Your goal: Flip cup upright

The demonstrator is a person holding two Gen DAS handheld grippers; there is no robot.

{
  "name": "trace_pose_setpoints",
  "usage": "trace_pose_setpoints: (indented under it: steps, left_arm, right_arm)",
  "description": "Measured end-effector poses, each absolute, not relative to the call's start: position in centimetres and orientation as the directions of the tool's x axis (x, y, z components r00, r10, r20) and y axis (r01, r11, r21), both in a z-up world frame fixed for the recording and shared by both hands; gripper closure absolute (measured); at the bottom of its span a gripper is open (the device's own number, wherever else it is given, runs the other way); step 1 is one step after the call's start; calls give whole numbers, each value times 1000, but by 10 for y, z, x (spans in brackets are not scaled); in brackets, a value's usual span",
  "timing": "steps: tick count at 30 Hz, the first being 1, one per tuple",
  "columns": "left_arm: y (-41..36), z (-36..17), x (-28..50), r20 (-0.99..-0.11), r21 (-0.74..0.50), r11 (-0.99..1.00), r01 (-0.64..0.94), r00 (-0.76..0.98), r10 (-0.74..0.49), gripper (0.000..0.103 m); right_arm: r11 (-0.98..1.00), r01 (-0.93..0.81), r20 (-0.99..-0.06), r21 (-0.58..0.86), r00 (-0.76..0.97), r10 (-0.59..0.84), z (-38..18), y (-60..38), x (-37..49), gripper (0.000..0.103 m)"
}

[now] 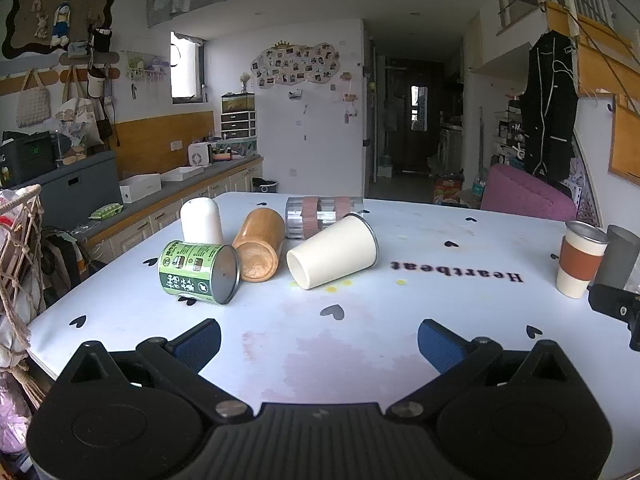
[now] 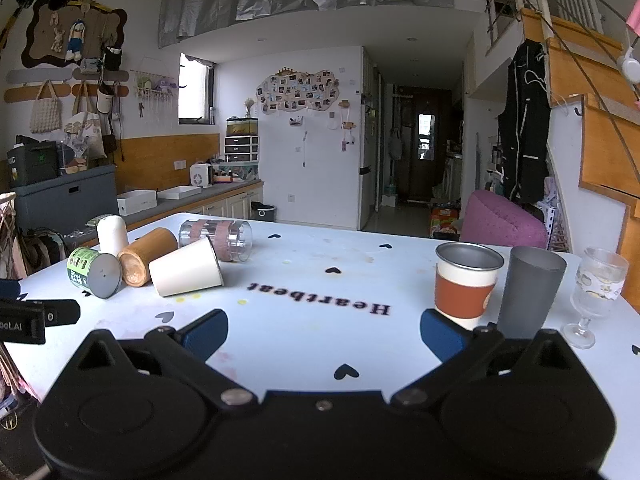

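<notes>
Left gripper [image 1: 319, 340]: jaws spread wide, nothing between the blue pads [image 1: 199, 343], hovering over the white tablecloth with black hearts [image 1: 420, 320]. Right gripper [image 2: 324, 334]: also wide, empty; its right pad sits just in front of the upright cups.

Ahead of the left gripper is a cluster of tipped items. The cream paper-style cup with a metal rim [image 1: 333, 251] lies on its side, with one end toward the camera. Just left of it lies a wooden cylindrical cup [image 1: 259, 250] on its side, then a green printed tin [image 1: 199, 272], also lying down. Behind them are a white rounded tumbler [image 1: 201, 221], standing inverted, and a clear ribbed glass with brown bands [image 1: 320, 214] on its side.

Right side, upright: white cup with orange sleeve [image 2: 466, 284], grey tumbler [image 2: 530, 292] touching it or just beside, and a stemmed glass [image 2: 596, 294] further right.
</notes>
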State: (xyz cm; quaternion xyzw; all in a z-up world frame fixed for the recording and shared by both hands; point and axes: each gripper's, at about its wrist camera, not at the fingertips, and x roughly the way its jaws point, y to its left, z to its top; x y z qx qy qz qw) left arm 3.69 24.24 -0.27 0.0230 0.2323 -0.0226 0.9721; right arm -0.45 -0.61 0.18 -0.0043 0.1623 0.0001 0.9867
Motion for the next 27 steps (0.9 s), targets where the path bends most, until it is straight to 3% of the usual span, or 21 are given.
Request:
trace_pose_setpoints:
  steps: [27]
  left_arm:
    - [242, -4, 37, -455, 29, 998, 55, 890, -36, 0]
  right_arm:
    - [1000, 1, -321, -9, 947, -4, 1, -3, -2, 0]
